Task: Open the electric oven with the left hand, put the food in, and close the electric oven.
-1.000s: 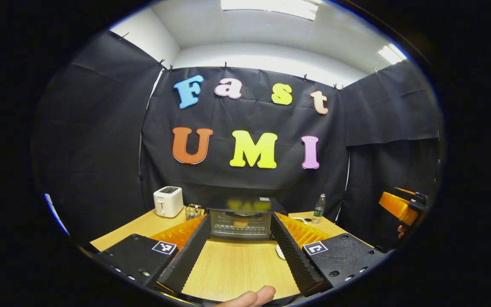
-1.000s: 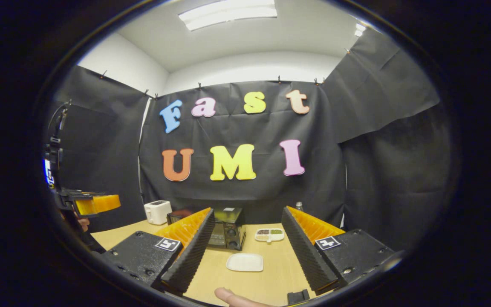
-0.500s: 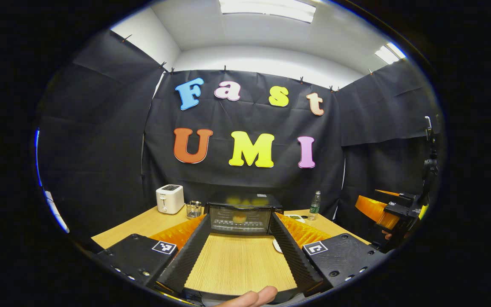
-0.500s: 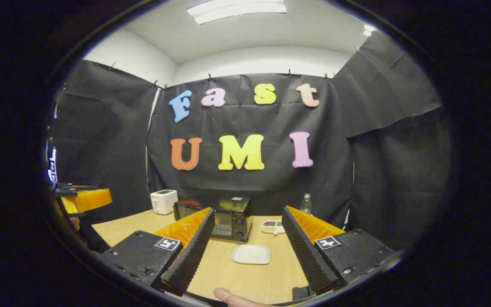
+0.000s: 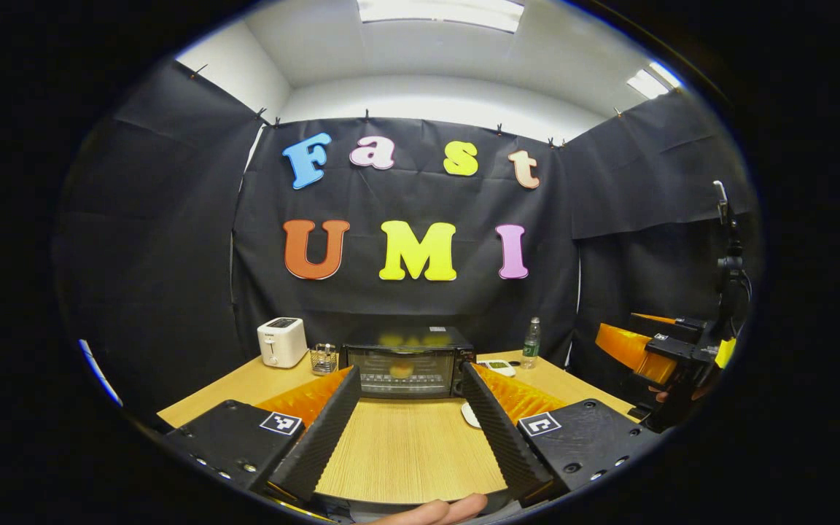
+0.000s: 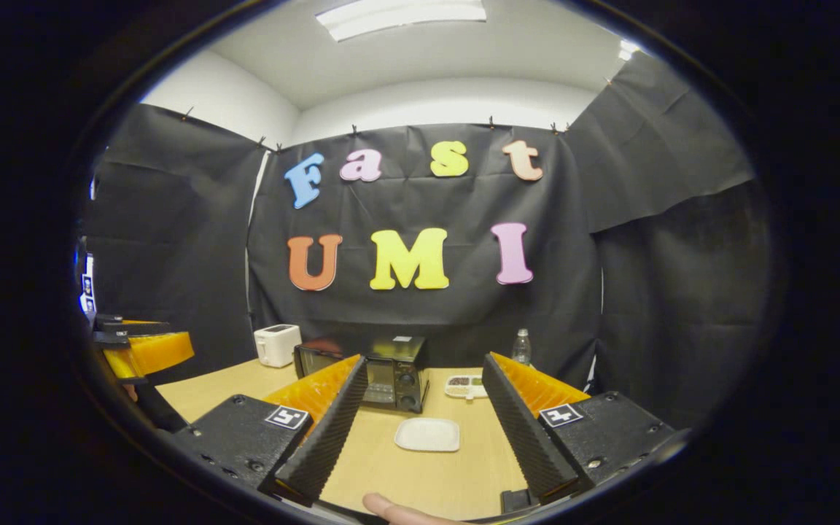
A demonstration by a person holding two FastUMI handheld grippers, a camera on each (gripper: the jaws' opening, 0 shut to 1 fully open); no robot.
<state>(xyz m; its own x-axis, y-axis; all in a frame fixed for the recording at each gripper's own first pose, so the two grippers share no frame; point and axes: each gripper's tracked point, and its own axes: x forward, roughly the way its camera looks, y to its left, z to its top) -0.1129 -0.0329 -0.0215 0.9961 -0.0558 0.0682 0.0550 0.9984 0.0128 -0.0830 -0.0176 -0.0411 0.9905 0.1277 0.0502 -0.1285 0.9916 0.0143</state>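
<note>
Left gripper (image 5: 407, 430) is spread wide with nothing between its fingers, hanging above the wooden counter (image 5: 409, 452) and aimed straight at the black electric oven with a glass door (image 5: 407, 363), which sits at the back of the counter against the black cloth wall; the door looks shut, and a round golden piece of food (image 5: 401, 370) shows behind the glass. Right gripper (image 6: 426, 426) is parted too, carrying nothing, poised over an empty white rectangular plate (image 6: 427, 434). That oven should be a rigid, fairly heavy metal box, unlikely to slide; its glass door is the fragile part, so the place to take hold is the bar handle along the door's top edge, too small to make out clearly. The food looks light and soft, easy to crush. Around the oven: a white toaster (image 5: 282, 342) and a small clear glass container (image 5: 324, 359) to its left, a clear plastic bottle (image 5: 531, 343) and a small divided white dish (image 6: 465, 386) to its right. Nothing stands between grippers and oven.
</note>
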